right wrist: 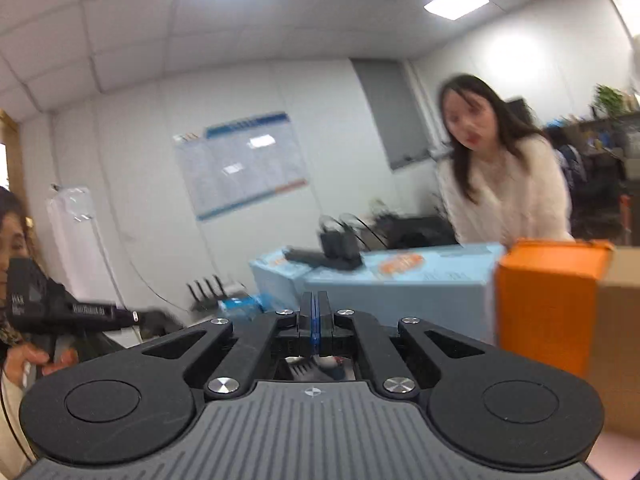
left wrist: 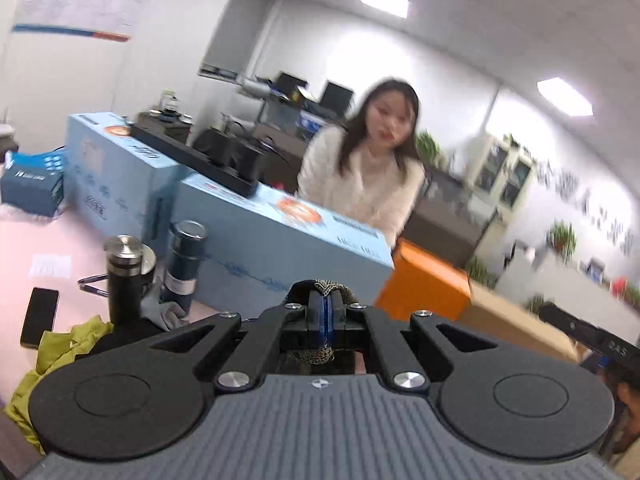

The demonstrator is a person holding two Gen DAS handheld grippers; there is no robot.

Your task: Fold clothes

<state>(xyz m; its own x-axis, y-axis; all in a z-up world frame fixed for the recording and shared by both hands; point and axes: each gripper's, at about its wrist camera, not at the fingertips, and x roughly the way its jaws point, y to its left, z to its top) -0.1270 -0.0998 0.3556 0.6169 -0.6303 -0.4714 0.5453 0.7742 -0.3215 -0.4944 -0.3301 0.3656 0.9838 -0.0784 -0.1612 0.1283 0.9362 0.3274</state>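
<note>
My left gripper [left wrist: 326, 306] is lifted and looks across the room. Its jaws are clamped on a piece of leopard-pattern cloth [left wrist: 330, 286]: the cloth comes out above the blue pads [left wrist: 325, 316] and shows again under them, closer to the gripper body. How far the cloth hangs down I cannot tell, because the gripper hides it.

My right gripper [right wrist: 316, 312] is also raised. Its jaws stand together, the blue pads [right wrist: 315, 320] pressed one against the other, and I see no cloth between the tips in the right wrist view. Something small shows below the fingers, but it is too blurred to name.

On the pink tabletop [left wrist: 24, 248] to the left lies a crumpled yellow-green garment [left wrist: 52, 356], partly behind my left gripper. Near it stand a black flask with a metal lid [left wrist: 125, 276] and a dark blue bottle [left wrist: 185, 264], with a grey cloth [left wrist: 170, 312] at their base. A black phone [left wrist: 39, 317] lies flat, just beside the yellow-green garment.

Behind them are long light blue boxes [left wrist: 280, 248], and an orange box [left wrist: 428, 284] stands at the right end, touching a brown carton [left wrist: 508, 320]. A woman in a white sweater [left wrist: 368, 172] leans over the boxes; she is blurred. At the left edge of the right wrist view I see the left gripper's black body [right wrist: 60, 308] from the side.
</note>
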